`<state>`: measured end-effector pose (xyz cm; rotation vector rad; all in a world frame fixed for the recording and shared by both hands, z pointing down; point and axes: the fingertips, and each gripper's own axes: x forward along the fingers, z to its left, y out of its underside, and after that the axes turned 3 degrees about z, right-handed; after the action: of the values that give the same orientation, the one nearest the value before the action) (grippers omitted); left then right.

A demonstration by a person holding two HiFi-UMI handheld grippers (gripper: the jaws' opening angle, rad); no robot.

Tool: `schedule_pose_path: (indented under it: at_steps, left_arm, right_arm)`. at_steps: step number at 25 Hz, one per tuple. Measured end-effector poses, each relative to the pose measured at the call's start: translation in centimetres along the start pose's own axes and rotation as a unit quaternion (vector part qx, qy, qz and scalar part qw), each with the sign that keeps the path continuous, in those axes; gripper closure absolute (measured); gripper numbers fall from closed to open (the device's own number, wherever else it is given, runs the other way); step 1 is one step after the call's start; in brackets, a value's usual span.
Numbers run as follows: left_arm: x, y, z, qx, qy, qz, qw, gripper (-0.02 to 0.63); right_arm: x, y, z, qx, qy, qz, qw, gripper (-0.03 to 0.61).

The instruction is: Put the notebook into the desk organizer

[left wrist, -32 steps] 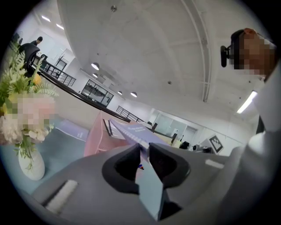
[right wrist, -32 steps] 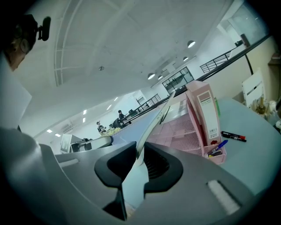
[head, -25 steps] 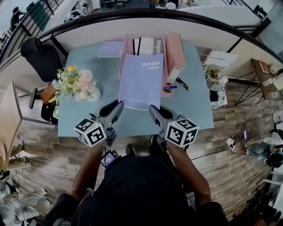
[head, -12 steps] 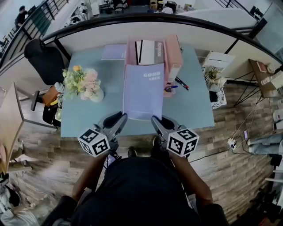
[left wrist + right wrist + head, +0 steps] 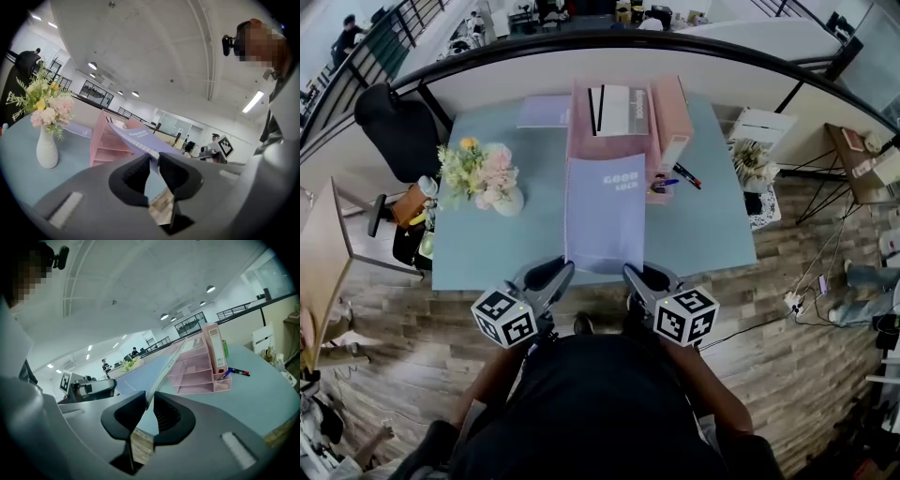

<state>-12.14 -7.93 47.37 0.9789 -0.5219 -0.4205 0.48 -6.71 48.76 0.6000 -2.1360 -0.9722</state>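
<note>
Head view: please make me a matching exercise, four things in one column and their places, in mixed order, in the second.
1 notebook
2 vase of flowers
3 marker
4 desk organizer

a left part of the desk
b far middle of the desk
c between the jaws of the left gripper and right gripper
d on the desk, right of the desk organizer

Pairs: 1-c, 2-a, 3-d, 4-b
</note>
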Motion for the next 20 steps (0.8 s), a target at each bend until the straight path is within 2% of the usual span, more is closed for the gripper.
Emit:
schedule_pose_path:
  at_steps: [20]
  left_arm:
    - [1.2,4.5,0.8,-0.035,0.000,0.039,0.9986,0.488]
  right_arm:
    - [0.6,4.0,-2.2,0.029,0.013,0.033,0.999,0.523]
